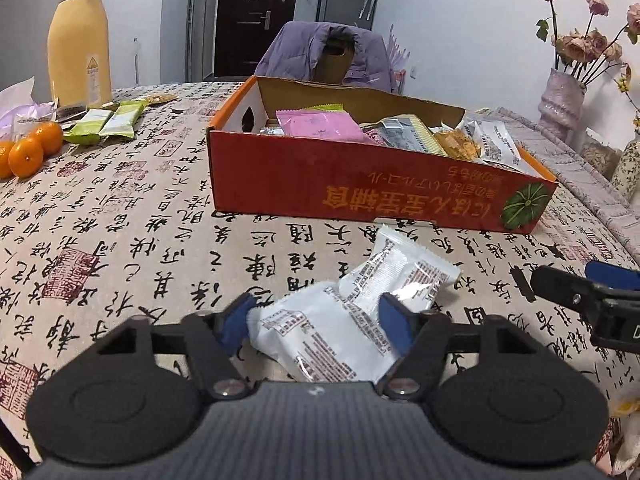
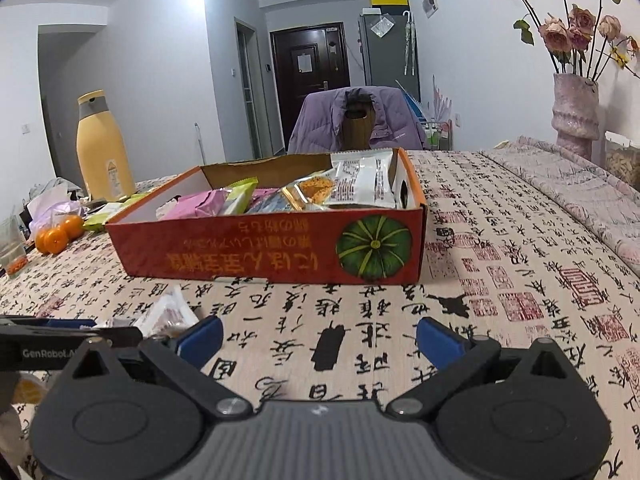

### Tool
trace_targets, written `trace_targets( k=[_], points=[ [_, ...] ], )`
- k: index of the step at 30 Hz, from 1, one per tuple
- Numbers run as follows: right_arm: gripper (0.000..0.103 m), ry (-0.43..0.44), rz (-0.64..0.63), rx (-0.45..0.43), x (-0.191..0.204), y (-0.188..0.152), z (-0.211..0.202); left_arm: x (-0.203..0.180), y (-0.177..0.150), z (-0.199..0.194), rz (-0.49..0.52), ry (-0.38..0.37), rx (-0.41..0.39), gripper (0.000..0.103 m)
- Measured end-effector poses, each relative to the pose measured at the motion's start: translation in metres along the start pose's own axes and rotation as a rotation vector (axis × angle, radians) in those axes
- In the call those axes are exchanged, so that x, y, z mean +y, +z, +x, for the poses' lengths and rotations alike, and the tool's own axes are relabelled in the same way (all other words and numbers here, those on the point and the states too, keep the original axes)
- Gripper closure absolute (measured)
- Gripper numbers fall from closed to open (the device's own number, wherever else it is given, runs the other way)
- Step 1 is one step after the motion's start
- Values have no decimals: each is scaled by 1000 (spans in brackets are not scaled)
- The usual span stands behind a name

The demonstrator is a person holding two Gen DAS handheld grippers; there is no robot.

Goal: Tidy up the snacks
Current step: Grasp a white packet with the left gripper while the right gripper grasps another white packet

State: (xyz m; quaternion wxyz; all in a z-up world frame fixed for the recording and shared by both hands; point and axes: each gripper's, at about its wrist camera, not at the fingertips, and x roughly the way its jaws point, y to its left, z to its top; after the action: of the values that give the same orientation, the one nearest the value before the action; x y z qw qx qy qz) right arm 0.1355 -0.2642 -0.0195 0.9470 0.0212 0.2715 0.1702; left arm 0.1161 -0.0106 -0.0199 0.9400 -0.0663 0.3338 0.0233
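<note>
Two white snack packets lie on the calligraphy tablecloth in front of the red cardboard box (image 1: pixel 360 184). The nearer packet (image 1: pixel 324 332) sits between the blue pads of my left gripper (image 1: pixel 318 322), whose jaws are spread on either side of it. The second white packet (image 1: pixel 404 272) overlaps it just behind. The box holds several snacks, among them a pink packet (image 1: pixel 320 122). My right gripper (image 2: pixel 318 338) is open and empty over bare cloth, in front of the box (image 2: pixel 260 252). Its finger shows at the right edge of the left wrist view (image 1: pixel 576 292).
Green snack packets (image 1: pixel 108 120), mandarins (image 1: pixel 28 152) and a yellow thermos (image 1: pixel 80 36) stand at the table's far left. A vase of dried roses (image 1: pixel 560 100) stands at the right. A chair with a purple jacket (image 1: pixel 328 52) is behind the box.
</note>
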Motion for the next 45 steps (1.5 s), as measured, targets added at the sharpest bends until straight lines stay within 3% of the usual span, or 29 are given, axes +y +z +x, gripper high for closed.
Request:
trace_targets(
  k=[6,15,26,45],
  points=[
    [0,1,-4,14,4,-4,0,-1,-2,-6,39,-4,-20,49],
    [0,4,-27,18,18,-3,1,6,3,-21,76,-5,-90,50],
    [0,22,-75,52,78,-2,21,33,12,-34,144,-9,-152,49],
    [0,-138,-35,163,136,14,80,84,22,-33,135,-13,-185,49]
  ],
)
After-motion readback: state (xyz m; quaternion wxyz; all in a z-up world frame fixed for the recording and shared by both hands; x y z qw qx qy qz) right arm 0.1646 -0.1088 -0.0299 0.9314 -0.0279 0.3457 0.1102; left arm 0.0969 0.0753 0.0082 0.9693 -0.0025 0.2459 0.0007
